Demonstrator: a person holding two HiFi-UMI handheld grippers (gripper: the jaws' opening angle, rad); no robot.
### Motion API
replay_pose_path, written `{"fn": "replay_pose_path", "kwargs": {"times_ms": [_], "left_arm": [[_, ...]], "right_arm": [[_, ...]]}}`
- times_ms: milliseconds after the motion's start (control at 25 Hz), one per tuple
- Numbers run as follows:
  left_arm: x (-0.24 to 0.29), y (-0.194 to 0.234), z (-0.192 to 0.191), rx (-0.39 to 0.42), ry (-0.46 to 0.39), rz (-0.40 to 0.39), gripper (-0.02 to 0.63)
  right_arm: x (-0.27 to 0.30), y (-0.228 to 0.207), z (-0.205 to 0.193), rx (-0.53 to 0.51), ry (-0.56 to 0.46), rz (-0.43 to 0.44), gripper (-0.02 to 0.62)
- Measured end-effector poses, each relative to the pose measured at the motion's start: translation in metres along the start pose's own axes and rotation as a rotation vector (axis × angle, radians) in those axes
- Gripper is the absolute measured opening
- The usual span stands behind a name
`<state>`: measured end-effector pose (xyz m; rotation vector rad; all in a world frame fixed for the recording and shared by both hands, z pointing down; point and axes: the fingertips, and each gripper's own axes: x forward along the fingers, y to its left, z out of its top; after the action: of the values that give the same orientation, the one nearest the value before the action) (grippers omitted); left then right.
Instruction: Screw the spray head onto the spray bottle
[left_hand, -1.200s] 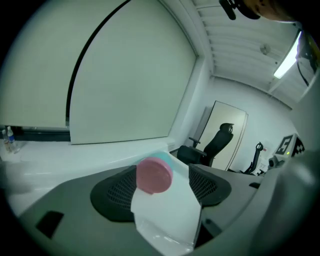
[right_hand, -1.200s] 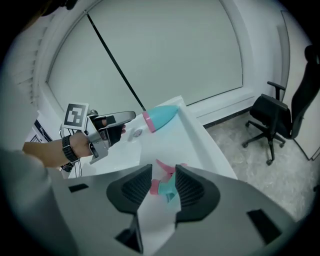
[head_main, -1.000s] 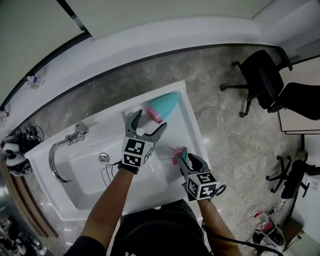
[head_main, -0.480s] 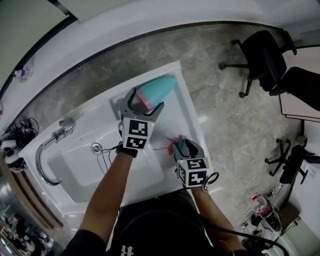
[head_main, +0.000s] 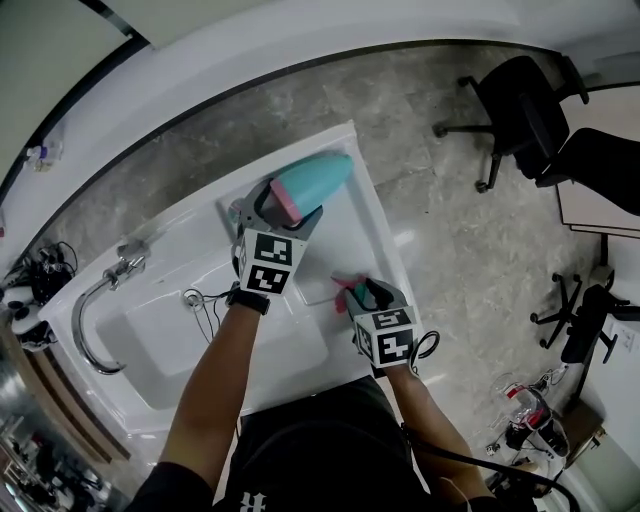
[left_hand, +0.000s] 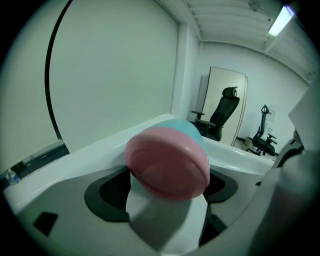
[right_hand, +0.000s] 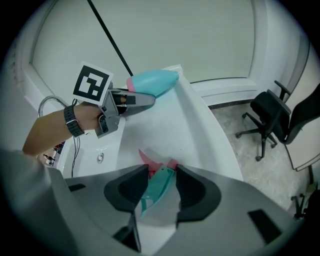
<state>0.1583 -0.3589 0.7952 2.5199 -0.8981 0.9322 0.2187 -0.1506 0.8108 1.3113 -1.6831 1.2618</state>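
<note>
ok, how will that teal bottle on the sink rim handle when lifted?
Spray bottle is round and tapered, lying on its side, so it likely rolls if nudged. Glossy hard-looking shell: probably stiff, may slip in a grip.

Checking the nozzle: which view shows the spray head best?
The right gripper view: the spray head lies close up, its teal and pink parts distinct. The head view shows it small and partly covered. The left gripper view misses it, showing only the spray bottle.

1 bottle (head_main: 315, 180), 1 spray head (head_main: 348, 288), 1 tap (head_main: 128, 253)
</note>
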Motion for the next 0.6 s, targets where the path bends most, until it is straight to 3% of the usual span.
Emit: {"fn": "replay_pose_path", "kwargs": {"times_ms": [200,480,600], "left_arm": [[-0.013,-0.001,0.009,-0.096,-0.074,-0.11,0.425],[-0.079,-0.027,0.047,-0.42,-0.323,-0.409,0.425],[-0.121,-0.033,0.063,-0.487,-0.407,-0.452,0.425]], "right_arm": [[-0.011,0.005,0.009,-0.008,-0.04,0.076,0.173],[-0.068,0.006,0.027,-0.07,-0.129,0.138,0.173],[-0.118,0.006,0.049,-0.11,-0.214,0.146,0.173]]}}
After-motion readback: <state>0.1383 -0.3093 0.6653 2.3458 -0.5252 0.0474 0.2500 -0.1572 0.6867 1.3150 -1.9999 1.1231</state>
